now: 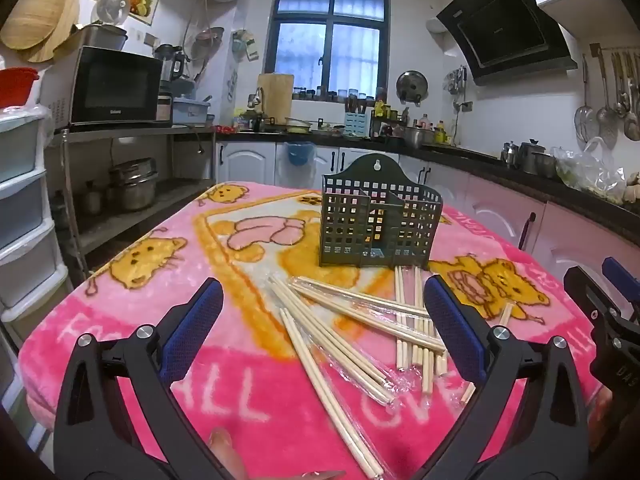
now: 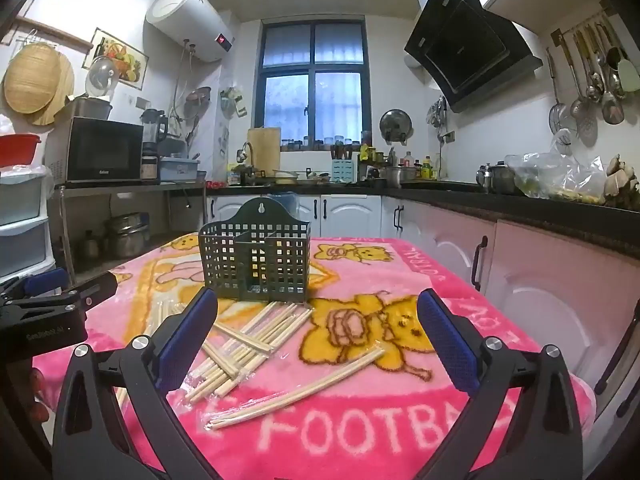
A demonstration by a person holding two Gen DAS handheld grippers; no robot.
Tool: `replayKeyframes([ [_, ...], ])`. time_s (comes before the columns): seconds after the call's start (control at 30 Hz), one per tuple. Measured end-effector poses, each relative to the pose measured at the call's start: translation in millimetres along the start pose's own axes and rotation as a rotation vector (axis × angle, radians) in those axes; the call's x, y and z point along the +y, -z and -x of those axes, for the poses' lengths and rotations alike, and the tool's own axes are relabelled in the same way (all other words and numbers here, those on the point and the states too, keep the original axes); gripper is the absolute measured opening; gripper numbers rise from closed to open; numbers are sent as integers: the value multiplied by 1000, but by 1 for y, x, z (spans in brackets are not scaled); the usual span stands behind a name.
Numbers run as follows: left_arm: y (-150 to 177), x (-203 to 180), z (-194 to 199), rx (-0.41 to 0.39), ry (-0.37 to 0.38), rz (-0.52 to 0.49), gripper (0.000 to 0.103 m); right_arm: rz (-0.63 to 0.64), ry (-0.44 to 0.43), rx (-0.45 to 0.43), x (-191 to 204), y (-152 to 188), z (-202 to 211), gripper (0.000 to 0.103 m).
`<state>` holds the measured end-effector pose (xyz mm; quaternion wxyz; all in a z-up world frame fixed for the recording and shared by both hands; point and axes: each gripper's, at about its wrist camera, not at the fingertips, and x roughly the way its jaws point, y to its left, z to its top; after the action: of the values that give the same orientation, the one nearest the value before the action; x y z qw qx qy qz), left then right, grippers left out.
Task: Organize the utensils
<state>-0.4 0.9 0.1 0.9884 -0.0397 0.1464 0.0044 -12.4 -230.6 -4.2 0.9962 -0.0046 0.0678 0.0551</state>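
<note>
A dark green perforated utensil holder (image 1: 378,222) stands upright on the pink blanket; it also shows in the right wrist view (image 2: 256,264). Several wooden chopsticks (image 1: 344,336), some in clear wrap, lie scattered in front of it, also seen in the right wrist view (image 2: 248,350). A separate pair of chopsticks (image 2: 298,390) lies nearer the right gripper. My left gripper (image 1: 324,320) is open and empty above the chopsticks. My right gripper (image 2: 318,332) is open and empty above the blanket. The right gripper's body shows at the left view's right edge (image 1: 604,312), the left gripper's body at the right view's left edge (image 2: 52,304).
The table is covered by a pink cartoon blanket (image 1: 140,320). White and pink cabinets under a dark counter (image 2: 520,216) run along the right and back. A metal shelf with a microwave (image 1: 116,88) and white plastic drawers (image 1: 20,208) stand at the left.
</note>
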Motion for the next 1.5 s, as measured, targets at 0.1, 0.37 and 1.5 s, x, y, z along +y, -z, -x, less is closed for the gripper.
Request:
replayKeyframes([
  [0.1,0,0,-1,12,2,1,93,-1,-2,3,0,0,0,97],
  [0.37,0,1,-2,10,1,-1,93,3,1,6,0,0,-1,97],
  [1.5,-7,-4,5,-15,-6,-7,93,-5,4,-4,-4,-1,-3,97],
])
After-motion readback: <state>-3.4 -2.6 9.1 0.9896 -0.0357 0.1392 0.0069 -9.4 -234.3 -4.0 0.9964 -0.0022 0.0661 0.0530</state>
